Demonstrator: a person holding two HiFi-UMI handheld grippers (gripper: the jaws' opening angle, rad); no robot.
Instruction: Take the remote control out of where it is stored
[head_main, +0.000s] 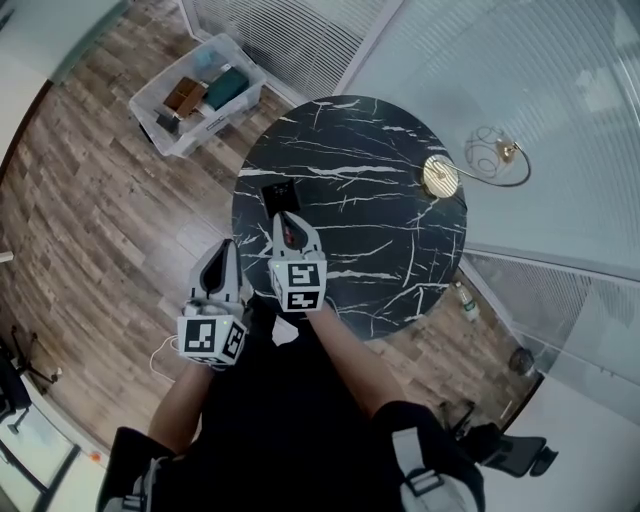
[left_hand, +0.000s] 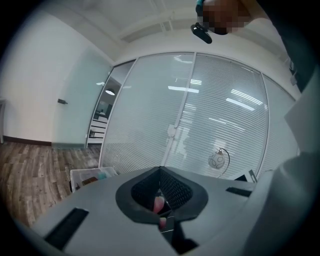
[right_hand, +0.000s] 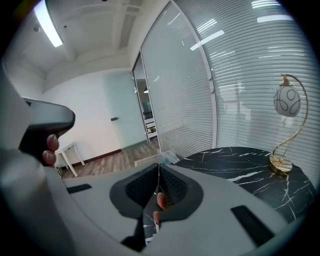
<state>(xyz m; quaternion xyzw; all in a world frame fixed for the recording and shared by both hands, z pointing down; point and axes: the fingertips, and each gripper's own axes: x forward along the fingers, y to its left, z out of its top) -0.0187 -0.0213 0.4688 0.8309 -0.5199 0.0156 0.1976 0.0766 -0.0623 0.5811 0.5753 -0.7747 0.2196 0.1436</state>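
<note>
Wood flooring rings a black marble tabletop (head_main: 400, 200). Head view alone shows a small black square item (head_main: 279, 191) on it, just ahead of the right hand-held gripper (head_main: 288, 220); the remote control cannot be picked out. Left gripper view: slatted glass wall (left_hand: 220, 115), left hand-held gripper (left_hand: 160, 175) clenched, empty. Right gripper view: gold lamp (right_hand: 286, 101) on marble, jaws clenched, empty.

grey left gripper (head_main: 224, 248), right gripper (head_main: 285, 220); black clothes (head_main: 290, 420)

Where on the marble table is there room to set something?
Most of the table is bare: middle and far side, between the lamp at its right edge and the small black object near its left. Crowded only at the near-left edge, by the right tool.
</note>
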